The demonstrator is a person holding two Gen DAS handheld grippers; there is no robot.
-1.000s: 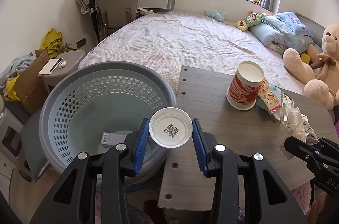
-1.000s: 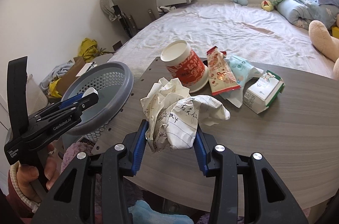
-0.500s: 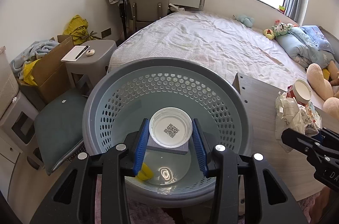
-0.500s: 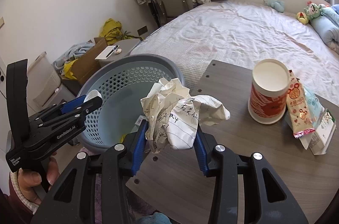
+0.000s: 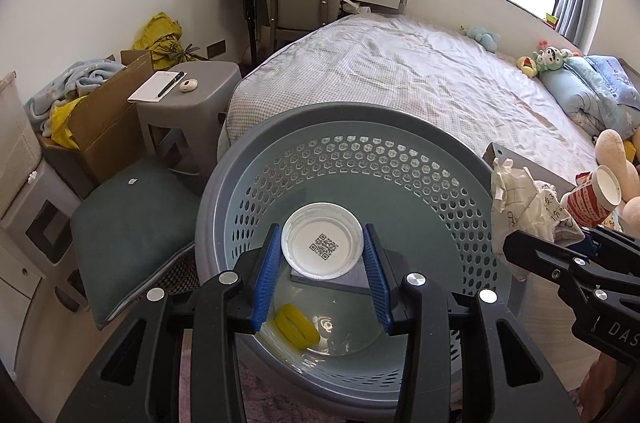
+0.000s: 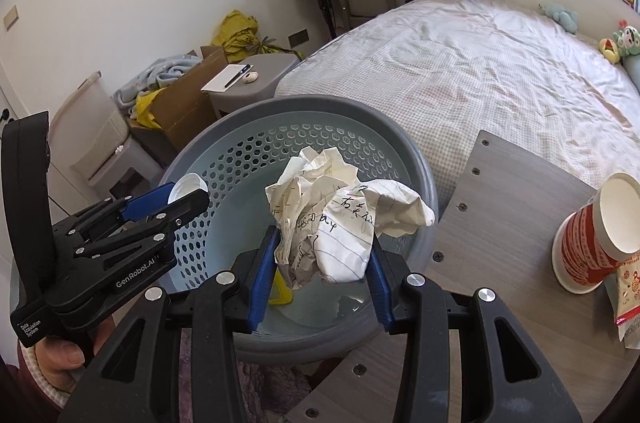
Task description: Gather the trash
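I count one grey basket point(image 5: 400, 127), holding one yellow ring point(image 5: 296, 330) at 6 o'clock and one flat grey box point(image 5: 352, 279). My two grippers carry one white lid point(image 5: 322, 247) and one crumpled paper ball point(image 6: 340, 219). One red paper cup point(image 6: 592, 243) stands at 3 o'clock.

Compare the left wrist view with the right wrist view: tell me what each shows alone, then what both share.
Left wrist only: the QR code on the white lid in the left gripper, and a grey box in the basket.

Right wrist only: the hand holding the left gripper, and a snack packet beside the red paper cup.

Both: basket, crumpled paper in the right gripper, cup, yellow object.
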